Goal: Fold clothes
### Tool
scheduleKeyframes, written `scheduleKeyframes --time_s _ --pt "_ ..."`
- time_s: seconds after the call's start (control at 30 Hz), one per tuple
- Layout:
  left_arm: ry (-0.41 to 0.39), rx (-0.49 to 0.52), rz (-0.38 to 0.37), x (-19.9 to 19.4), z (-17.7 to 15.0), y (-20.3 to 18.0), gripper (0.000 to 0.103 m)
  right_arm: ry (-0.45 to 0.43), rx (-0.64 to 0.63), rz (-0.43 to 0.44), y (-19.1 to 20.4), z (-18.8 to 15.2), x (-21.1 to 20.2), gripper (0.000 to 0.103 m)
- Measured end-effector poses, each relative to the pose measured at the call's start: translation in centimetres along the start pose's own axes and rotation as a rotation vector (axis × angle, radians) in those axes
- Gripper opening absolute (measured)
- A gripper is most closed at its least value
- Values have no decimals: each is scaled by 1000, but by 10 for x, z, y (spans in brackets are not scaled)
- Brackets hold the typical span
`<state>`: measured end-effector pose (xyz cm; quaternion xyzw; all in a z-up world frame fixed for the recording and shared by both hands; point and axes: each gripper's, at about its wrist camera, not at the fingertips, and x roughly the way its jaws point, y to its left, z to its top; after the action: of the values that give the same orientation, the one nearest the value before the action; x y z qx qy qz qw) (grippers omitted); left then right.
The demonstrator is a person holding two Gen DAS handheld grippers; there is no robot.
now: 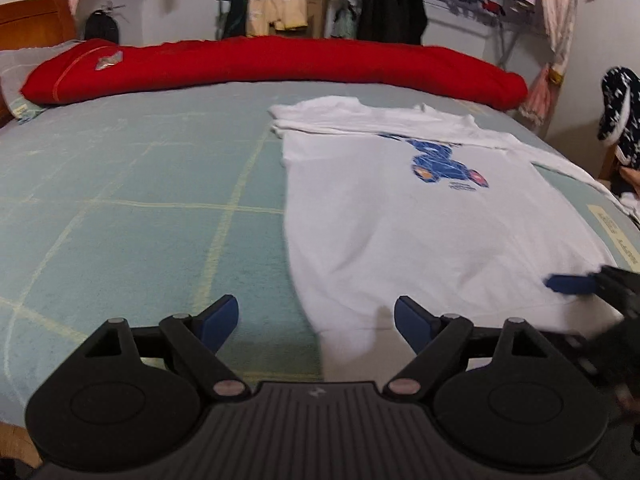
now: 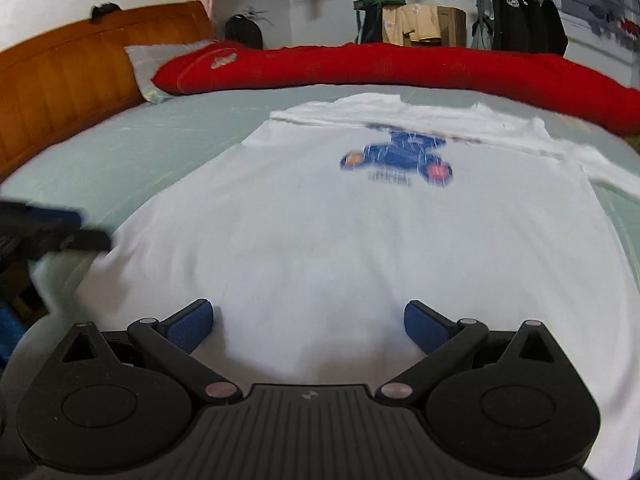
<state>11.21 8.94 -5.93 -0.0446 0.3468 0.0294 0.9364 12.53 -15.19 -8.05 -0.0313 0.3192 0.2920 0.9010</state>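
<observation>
In the left wrist view, a white T-shirt (image 1: 400, 216) with a blue print was seen spread flat on the pale green bed sheet (image 1: 140, 200), collar end away from the camera and partly turned over. The left gripper (image 1: 316, 322) was held with its fingers spread wide and empty, straddling the shirt's near left corner. The right gripper (image 1: 576, 282) was glimpsed at the shirt's right hem, blurred. A red quilt (image 1: 260, 66) was laid along the far side, leaving plenty of bare sheet to the left.

In the right wrist view, the right gripper (image 2: 308, 326) was seen wide apart and empty, low over the near hem of the T-shirt (image 2: 340, 232). The step was judged to be taking hold of the hem: both corners are best pinched evenly, through both layers, then carried toward the collar together. The wooden headboard (image 2: 68, 76) was well apart from the shirt.
</observation>
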Motion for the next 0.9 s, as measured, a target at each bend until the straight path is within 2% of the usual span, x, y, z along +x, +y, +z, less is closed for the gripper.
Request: scheduleKeyframes --time_s 0.13,0.23,0.33,0.43,0.57,0.67,0.77,0.87,0.9 --pt "-23 58 -56 7 14 -23 85 -67 71 22 -12 -6 -38 103" --pt "-57 97 -158 13 24 -42 86 -158 132 -38 -31 4 -50 103" --pt "-38 91 -229 31 29 -52 86 -100 221 -79 -57 3 -37 103" --pt "4 28 -166 46 28 -43 86 -87 278 -148 -78 -14 -39 103" --pt "11 -29 -125 45 32 -27 86 -121 315 -118 -91 -28 -54 103" --pt "16 -71 -94 43 35 -15 86 -111 301 -137 -87 -29 -48 103" --pt "3 -56 -227 44 47 -27 86 -107 264 -177 -81 -31 -47 103" --pt "42 -63 -397 63 50 -45 87 -103 218 -207 -75 -33 -46 103" --pt "56 -81 -416 69 49 -48 87 -102 208 -210 -75 -34 -46 103"
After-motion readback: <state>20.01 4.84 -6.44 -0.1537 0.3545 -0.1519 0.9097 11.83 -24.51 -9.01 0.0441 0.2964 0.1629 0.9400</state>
